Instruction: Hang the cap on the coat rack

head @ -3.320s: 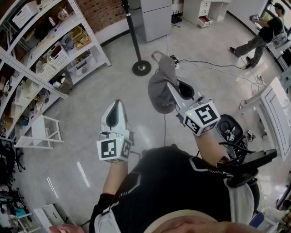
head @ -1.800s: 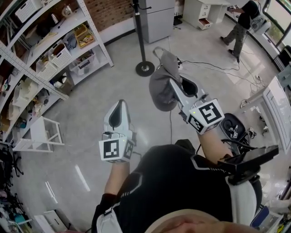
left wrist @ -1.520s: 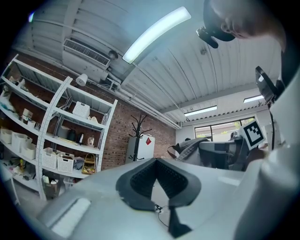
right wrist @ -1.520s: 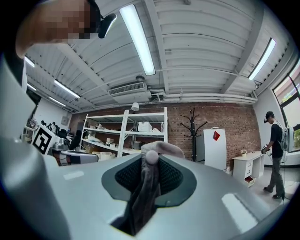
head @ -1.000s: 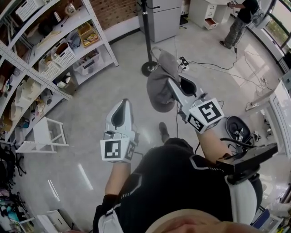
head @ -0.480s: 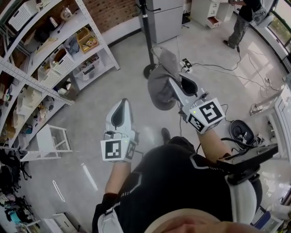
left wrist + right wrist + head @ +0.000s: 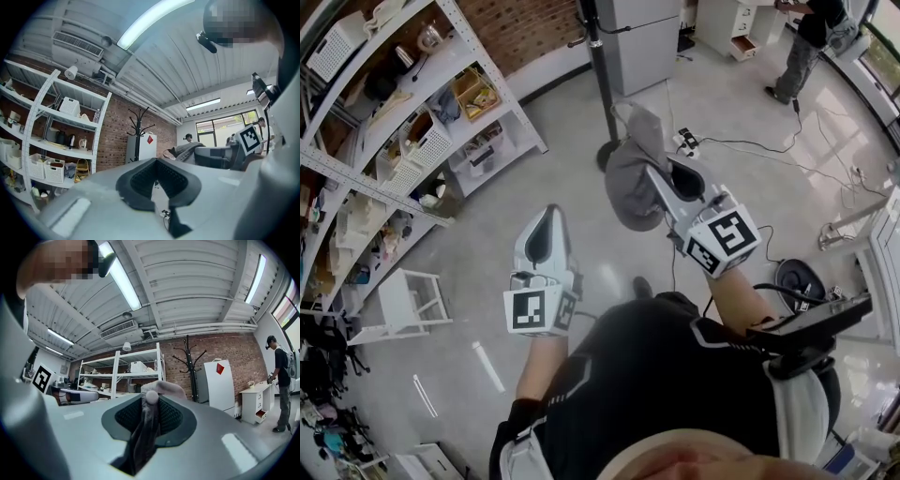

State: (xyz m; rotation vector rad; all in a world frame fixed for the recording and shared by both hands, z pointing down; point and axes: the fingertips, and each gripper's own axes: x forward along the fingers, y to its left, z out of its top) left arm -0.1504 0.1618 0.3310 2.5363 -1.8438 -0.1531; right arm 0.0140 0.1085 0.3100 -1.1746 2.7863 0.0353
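The right gripper [image 7: 662, 184] is clamped on the grey cap [image 7: 630, 173]. In its own view the cloth [image 7: 144, 437] runs up between the narrowly parted pads, and the cap's top button sits right at the tips. Which part of the cap is pinched I can't quite tell; it looks like the crown. The rest of the cap hangs off the front of the jaws and to their left side, clear of the floor. The left gripper [image 7: 543, 221] is held level beside it, a little lower in the head view, with its tips together and nothing between them [image 7: 157, 180]. Straight ahead of both tools and well apart from them stands the black coat rack [image 7: 598, 70], its hooks bare in the right gripper view [image 7: 190, 364]. A white cabinet [image 7: 637, 37] stands just beyond it against the brick wall. Shelves [image 7: 403, 131] loaded with baskets run off to the left gripper's left. Another person [image 7: 811, 37] stands far ahead to the right gripper's right.
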